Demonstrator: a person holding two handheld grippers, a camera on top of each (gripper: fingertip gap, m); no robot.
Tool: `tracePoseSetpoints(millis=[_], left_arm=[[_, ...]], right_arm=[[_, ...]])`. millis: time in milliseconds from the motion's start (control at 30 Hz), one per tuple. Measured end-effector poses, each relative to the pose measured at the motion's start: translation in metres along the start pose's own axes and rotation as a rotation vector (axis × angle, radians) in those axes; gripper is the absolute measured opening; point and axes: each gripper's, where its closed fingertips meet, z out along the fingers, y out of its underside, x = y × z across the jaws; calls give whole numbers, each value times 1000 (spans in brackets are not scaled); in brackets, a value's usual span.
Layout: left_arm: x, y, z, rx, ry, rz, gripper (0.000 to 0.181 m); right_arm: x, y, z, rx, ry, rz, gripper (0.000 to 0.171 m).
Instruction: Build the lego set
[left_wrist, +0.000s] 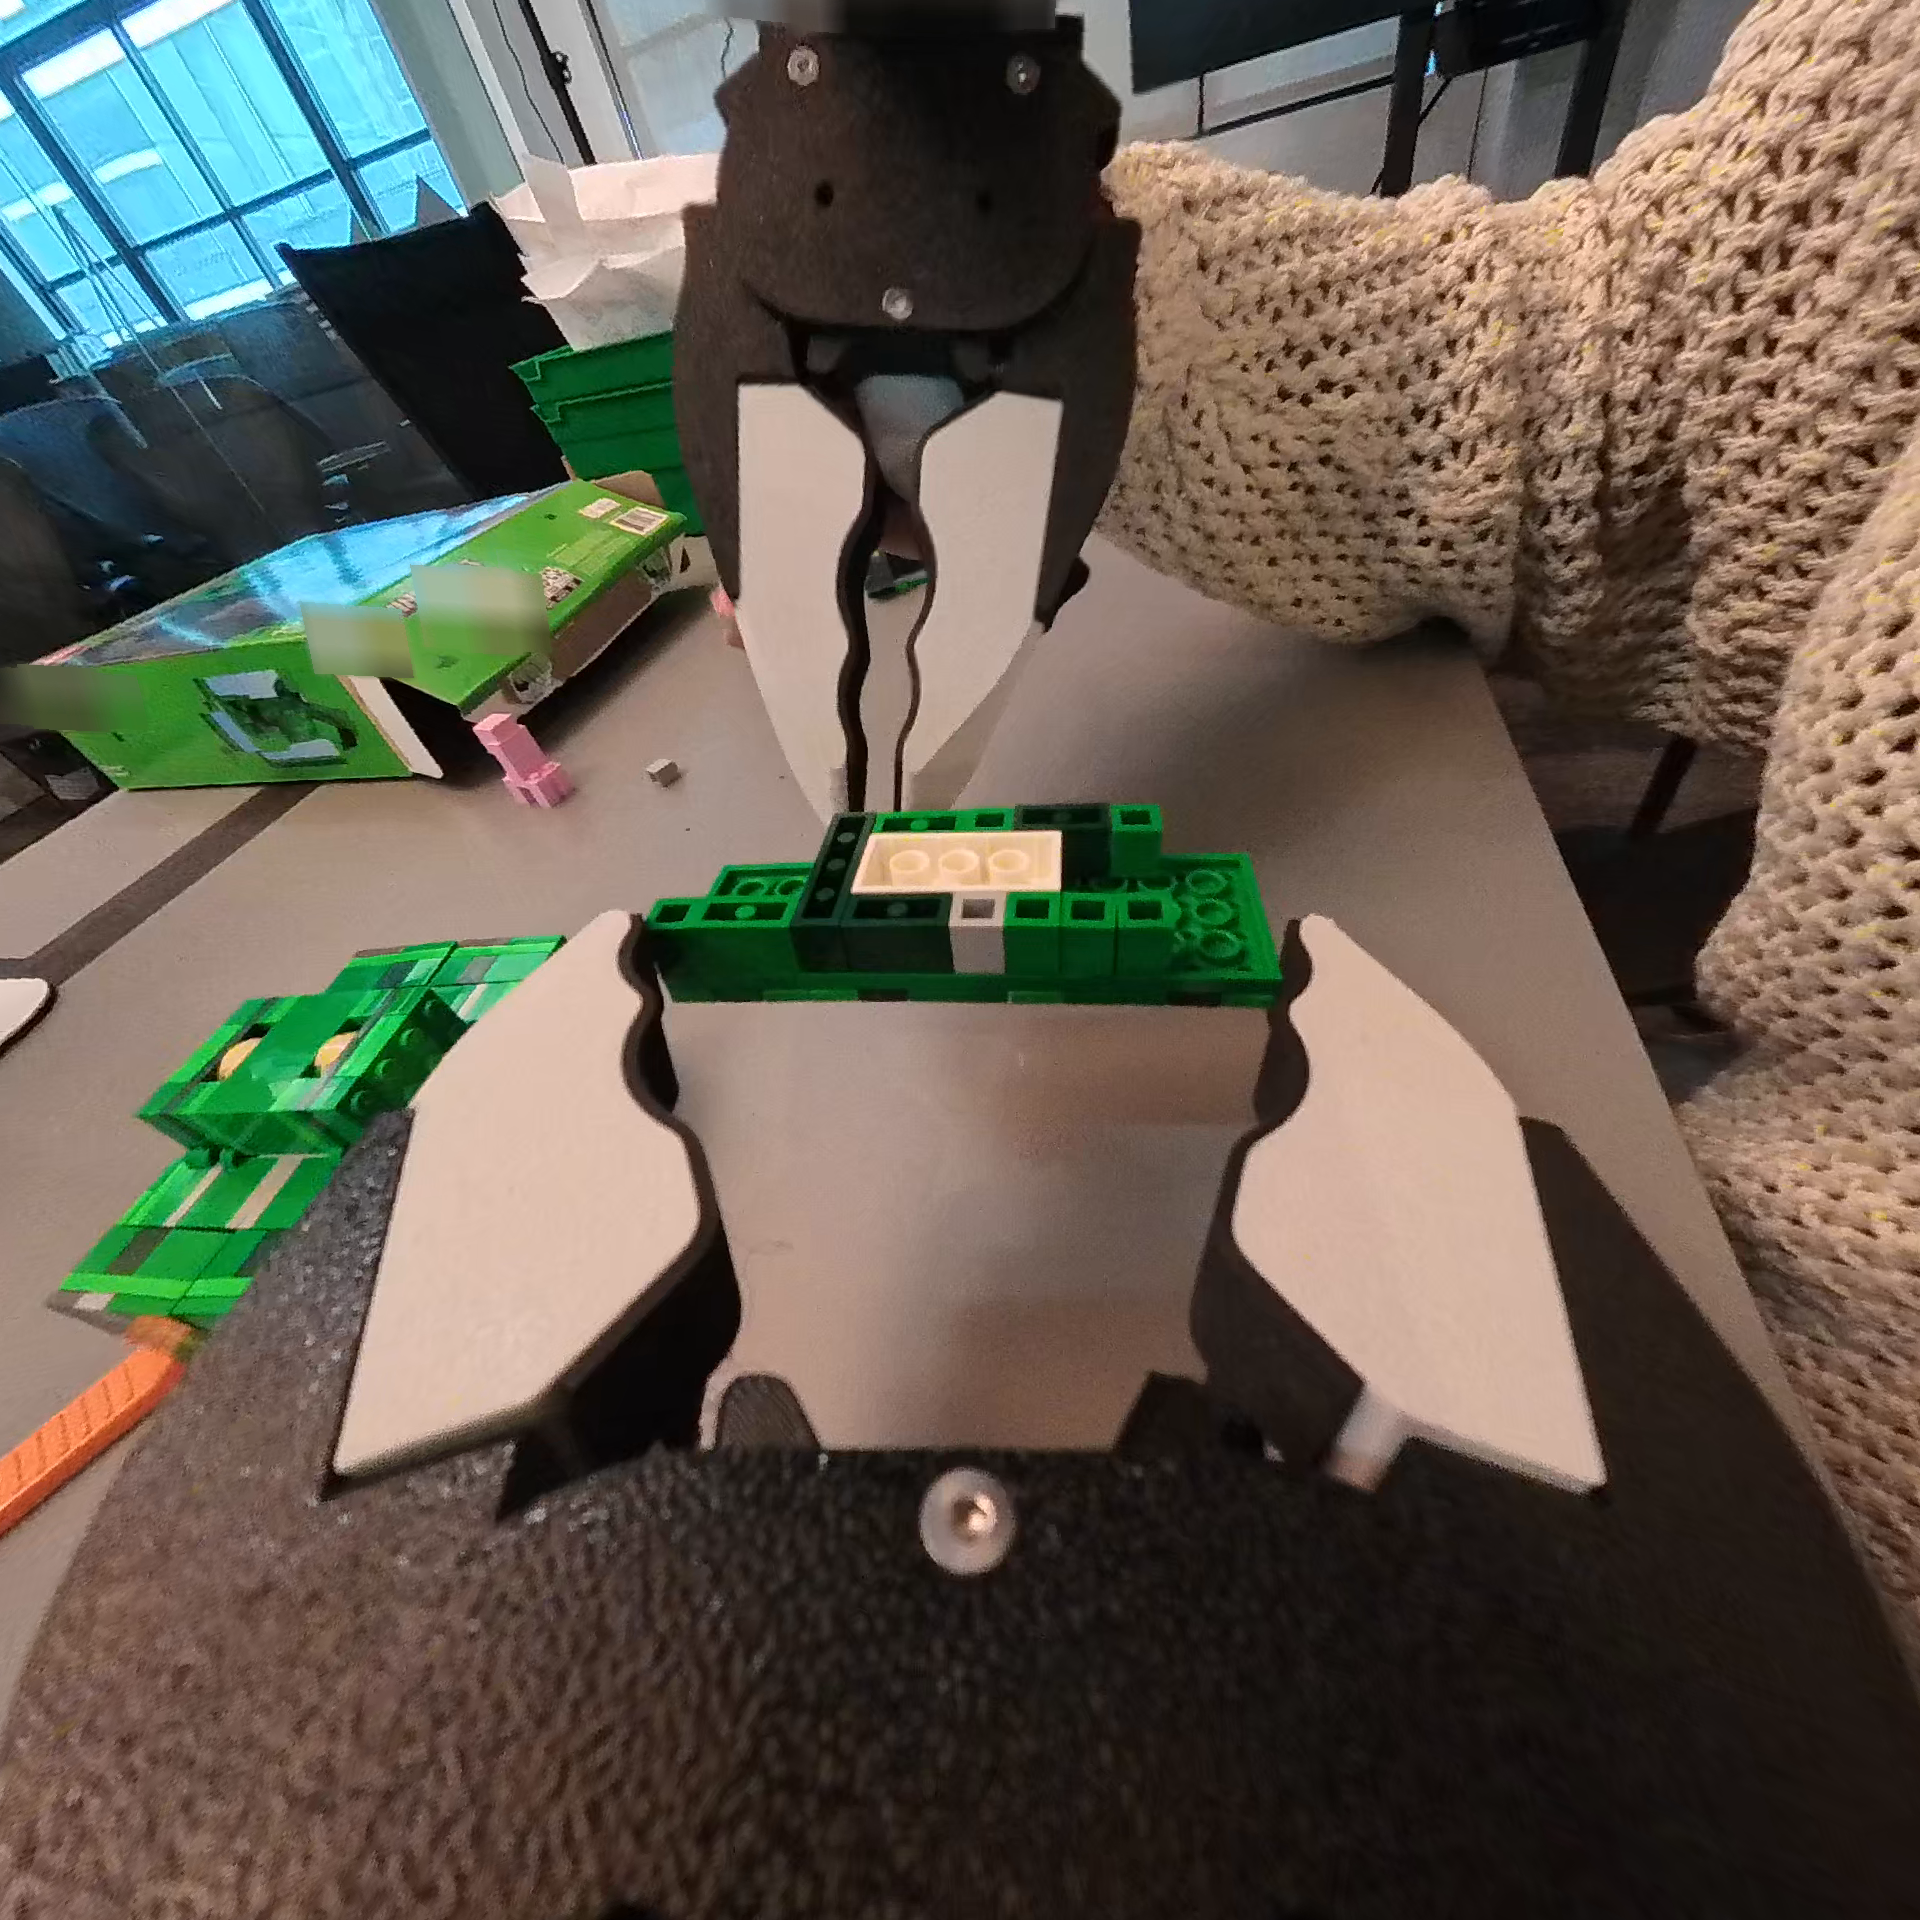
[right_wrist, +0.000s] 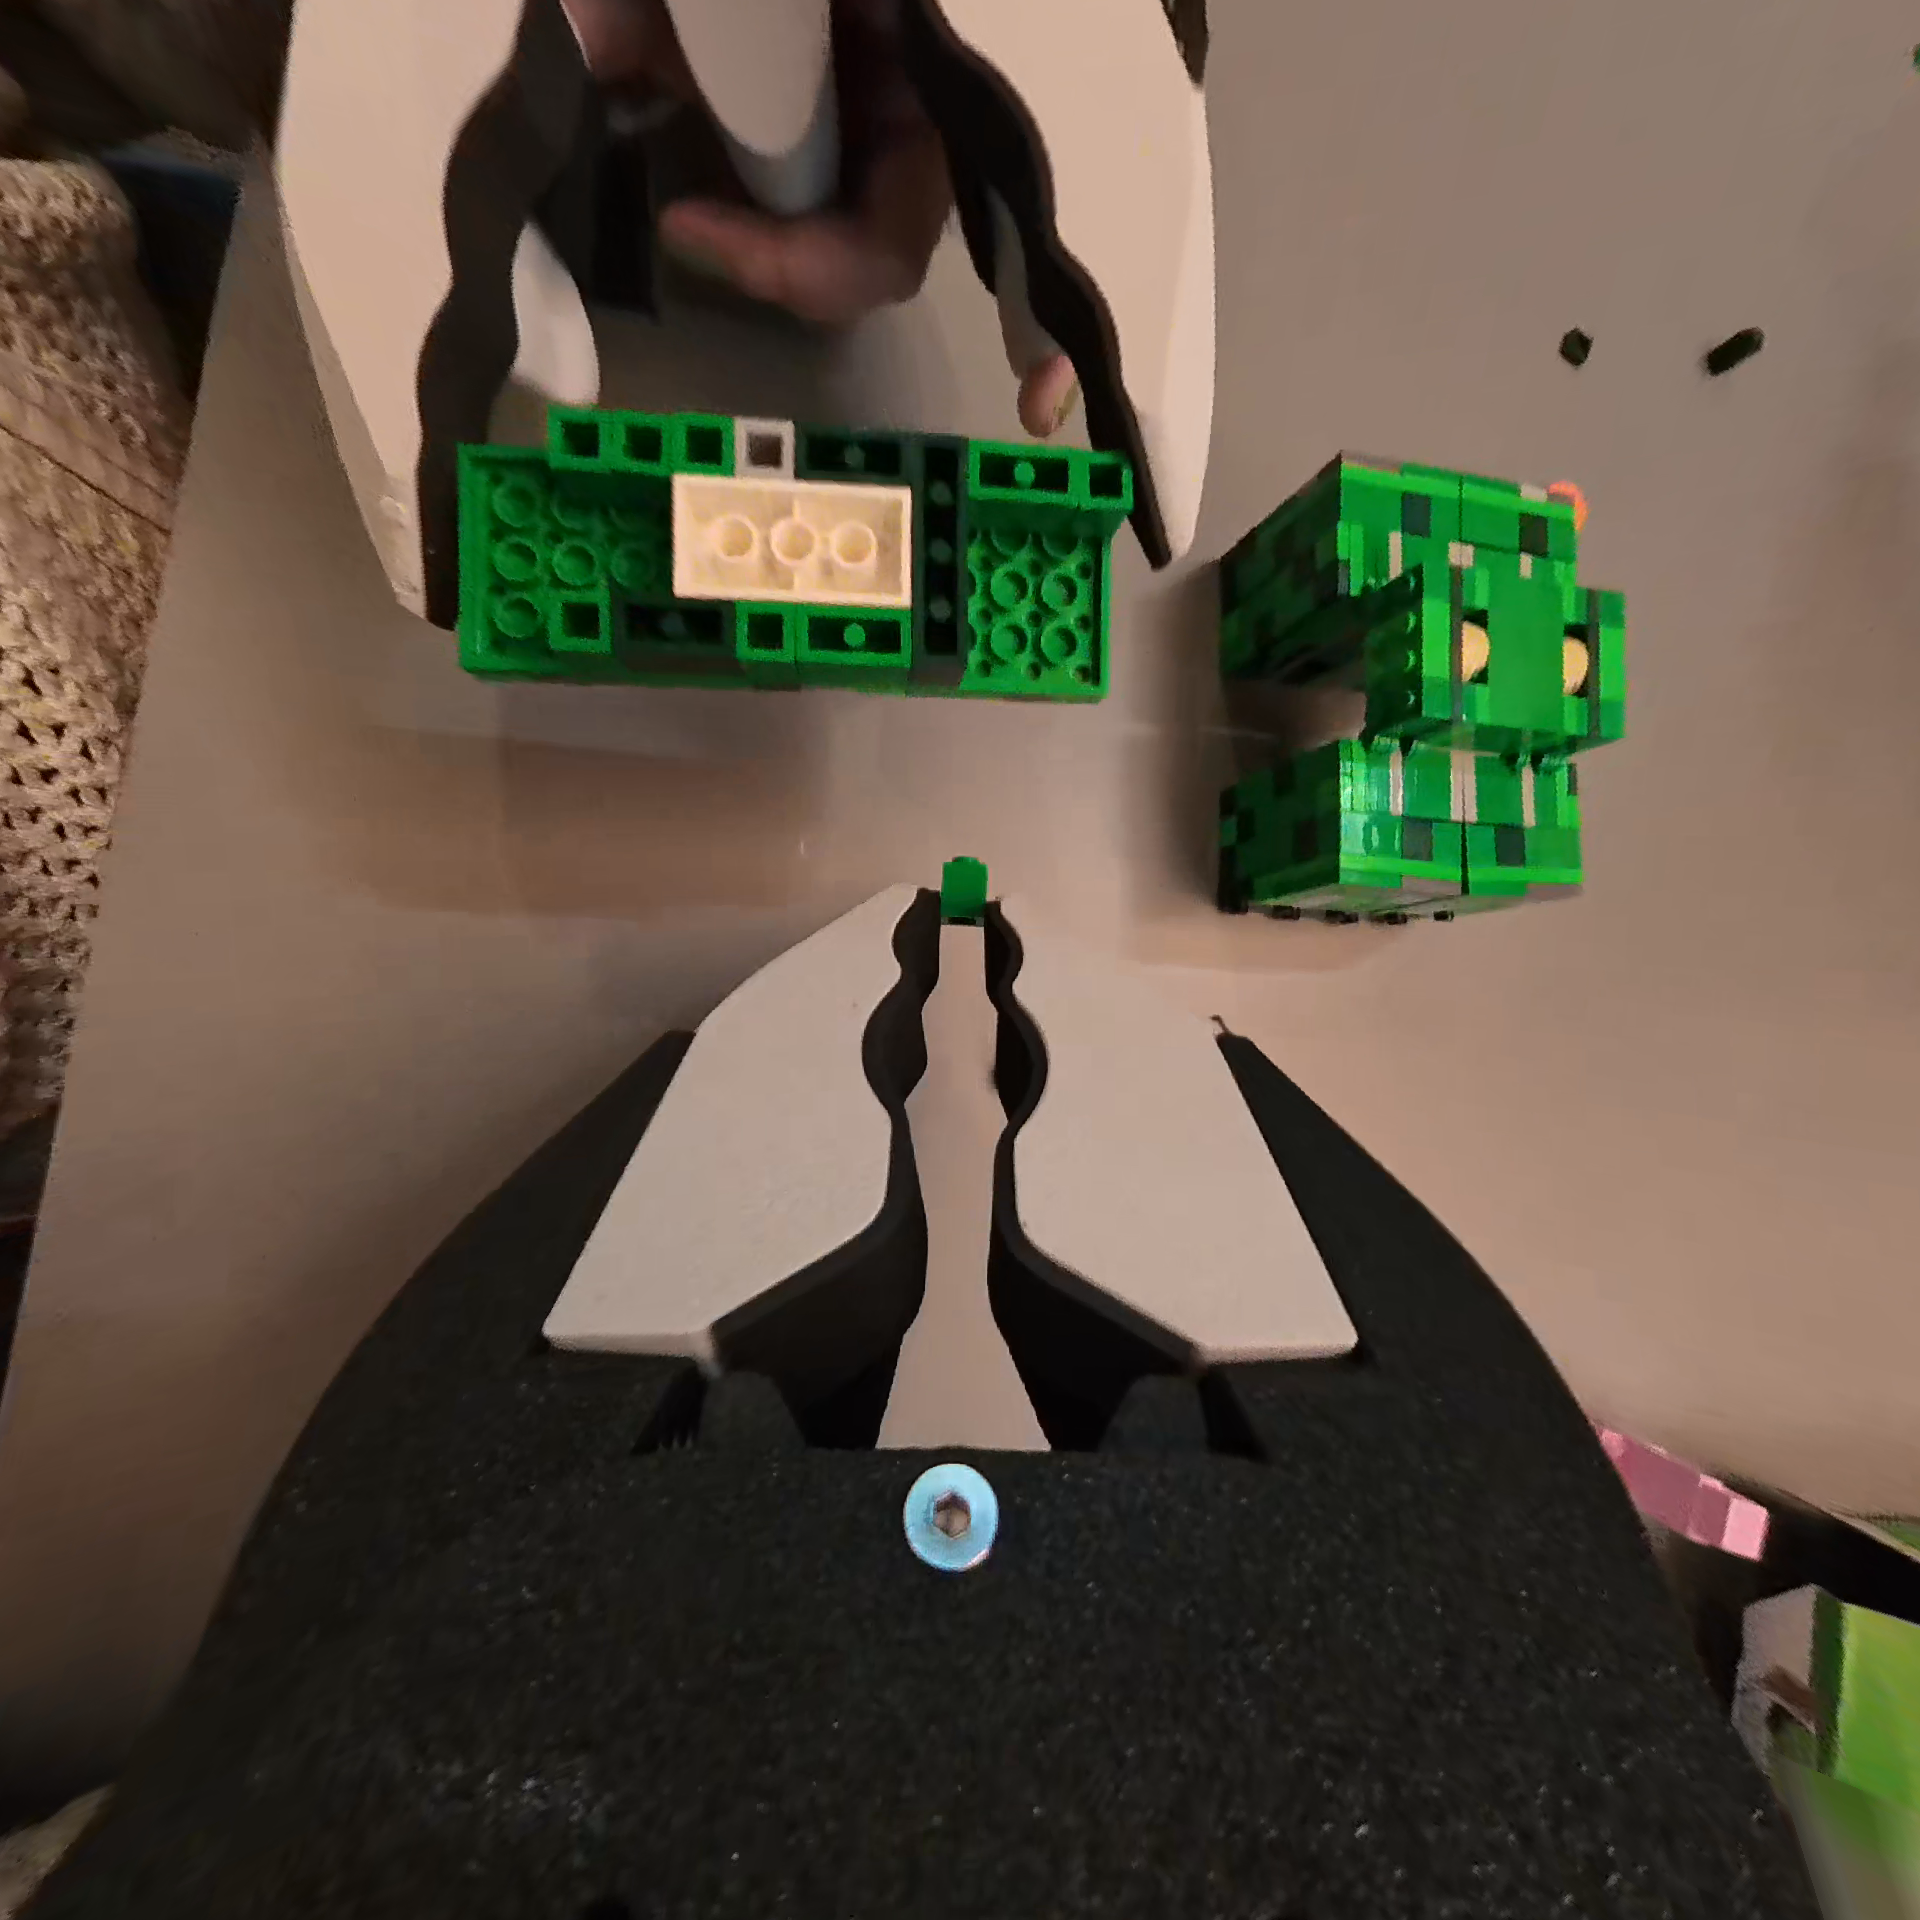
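A flat green assembly (left_wrist: 1039, 935) lies underside up, with a white brick (left_wrist: 961, 860) set in its middle. My left gripper (left_wrist: 966, 935) clamps it by both ends and holds it a little above the grey table (left_wrist: 1299, 727). It also shows in the right wrist view (right_wrist: 1029, 613), between the left gripper's fingers (right_wrist: 353, 416). My right gripper (right_wrist: 961, 914) is shut on a small green brick (right_wrist: 963, 883), held short of the assembly's near edge. In the left wrist view the right gripper (left_wrist: 873, 800) points down just behind the assembly.
A finished green blocky model (left_wrist: 281, 1091) (right_wrist: 1423, 675) stands beside the assembly. A green set box (left_wrist: 312, 644), a pink figure (left_wrist: 525, 764), a small grey piece (left_wrist: 662, 770) and an orange tool (left_wrist: 83, 1423) lie to the left. A knit sleeve (left_wrist: 1455, 416) crosses the right. From either gripper's tips it is about 25 cm to the pink figure (left_wrist: 525, 764).
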Motion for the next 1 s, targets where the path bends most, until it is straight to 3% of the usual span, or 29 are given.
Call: tracePoseSetpoints(millis=[767,1000], left_arm=[[9,-2,4,19,31,74,111],[13,0,8,0,24,130,110]], right_arm=[[-7,-37,-15,81,-46,-48,8],[-10,-37,-15,-58,-154,-62,8]])
